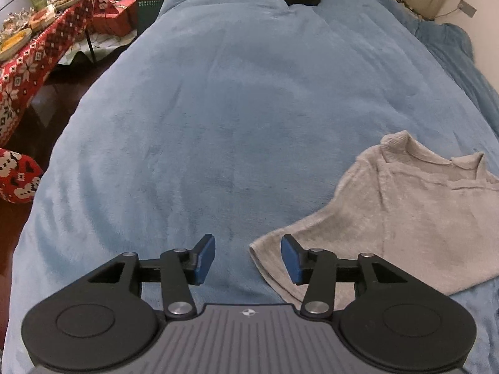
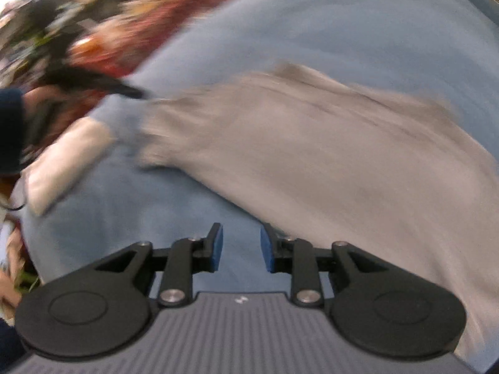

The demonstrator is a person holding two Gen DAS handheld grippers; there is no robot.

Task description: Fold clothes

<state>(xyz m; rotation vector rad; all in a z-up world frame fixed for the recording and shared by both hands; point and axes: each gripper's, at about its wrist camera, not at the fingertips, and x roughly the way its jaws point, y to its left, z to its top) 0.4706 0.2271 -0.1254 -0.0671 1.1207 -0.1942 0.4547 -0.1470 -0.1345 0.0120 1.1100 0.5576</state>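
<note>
Both pairs of blue-padded fingers stand apart with nothing between them. The soft blue fleece blanket (image 1: 218, 109) covers the bed, and the grey knitted collared sweater (image 1: 405, 218) lies flat on its near right part. The sweater's near-left corner sits just beside the left gripper (image 1: 248, 257), partly under its right finger. The right gripper (image 2: 240, 249) hovers at the sweater's left edge, in a blurred view.
</note>
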